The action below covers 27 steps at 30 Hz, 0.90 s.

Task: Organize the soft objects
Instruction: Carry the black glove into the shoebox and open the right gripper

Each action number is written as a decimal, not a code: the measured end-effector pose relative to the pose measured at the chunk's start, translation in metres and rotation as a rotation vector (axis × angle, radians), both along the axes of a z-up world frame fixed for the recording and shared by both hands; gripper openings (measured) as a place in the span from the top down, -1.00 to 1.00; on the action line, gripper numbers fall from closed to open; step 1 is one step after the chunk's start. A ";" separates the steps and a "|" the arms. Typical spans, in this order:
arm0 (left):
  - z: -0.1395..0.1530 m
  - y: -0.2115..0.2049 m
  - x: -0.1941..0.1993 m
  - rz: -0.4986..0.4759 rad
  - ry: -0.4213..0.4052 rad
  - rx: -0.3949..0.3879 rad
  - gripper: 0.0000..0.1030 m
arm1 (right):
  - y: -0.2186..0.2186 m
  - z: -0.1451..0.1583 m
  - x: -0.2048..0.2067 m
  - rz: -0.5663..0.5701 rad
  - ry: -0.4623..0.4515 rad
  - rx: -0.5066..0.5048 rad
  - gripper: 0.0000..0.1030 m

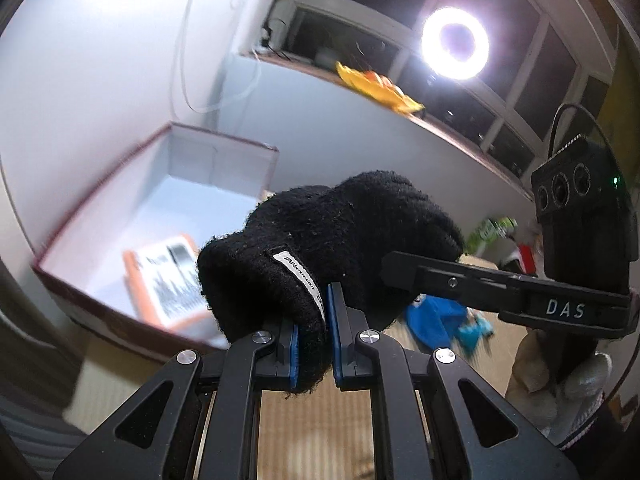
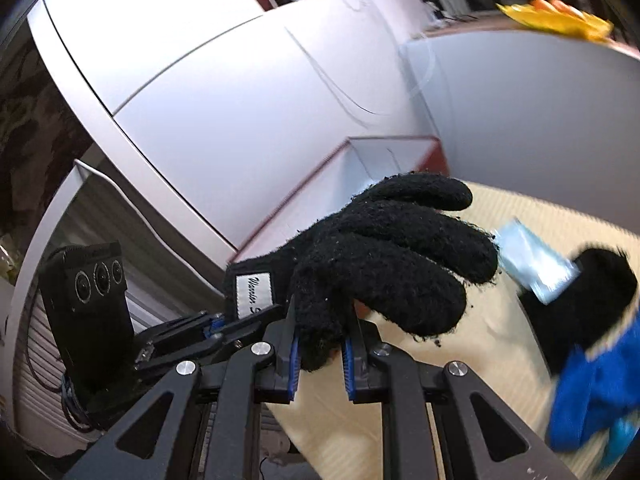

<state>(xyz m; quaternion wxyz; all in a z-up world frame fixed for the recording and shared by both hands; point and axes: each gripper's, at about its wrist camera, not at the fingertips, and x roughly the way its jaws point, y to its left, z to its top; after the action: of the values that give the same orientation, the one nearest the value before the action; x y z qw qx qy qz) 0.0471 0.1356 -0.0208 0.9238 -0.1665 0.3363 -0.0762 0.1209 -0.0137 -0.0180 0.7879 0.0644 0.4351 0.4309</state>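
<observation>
A: Glove (image 1: 344, 240), black knit, held in the air by both tools above the beige mat (image 2: 400, 420). Left gripper (image 1: 313, 336) pinches the cuff end beside the white label (image 1: 304, 276); right gripper (image 2: 320, 350) is clamped on what looks like the thumb.

B: Jaws?

A: Both pressed tight on fabric, 2 grips on 1 glove. No slack visible between the blue pads.

B: Orientation?

A: In the right wrist view the long axis runs from the cuff at lower left to the fingertips at upper right, fingers pointing away from the camera toward the red-rimmed box (image 2: 360, 168).

B: Step?

A: Probably carrying it to that box. Keep both pinches firm, move the hands together so the knit isn't stretched, and let go only over the opening. Blue cloth (image 2: 596, 392) lies on the mat.
</observation>
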 end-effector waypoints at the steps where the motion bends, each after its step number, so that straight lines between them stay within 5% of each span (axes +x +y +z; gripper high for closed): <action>1: 0.002 0.007 0.004 0.015 -0.004 0.003 0.80 | 0.009 0.003 0.004 0.010 -0.006 -0.001 0.70; 14: -0.001 0.067 0.058 0.144 0.027 0.060 0.80 | 0.100 -0.006 0.069 0.083 -0.039 -0.078 0.71; 27: -0.012 0.083 0.096 0.198 0.088 0.104 0.80 | 0.133 -0.026 0.115 0.080 -0.023 -0.156 0.70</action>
<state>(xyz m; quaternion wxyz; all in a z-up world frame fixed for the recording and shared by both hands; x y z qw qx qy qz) 0.1435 0.2182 -0.0326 0.9185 -0.1538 0.3620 0.0406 0.2360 0.1194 -0.0443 0.7776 -0.0195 0.4605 0.4276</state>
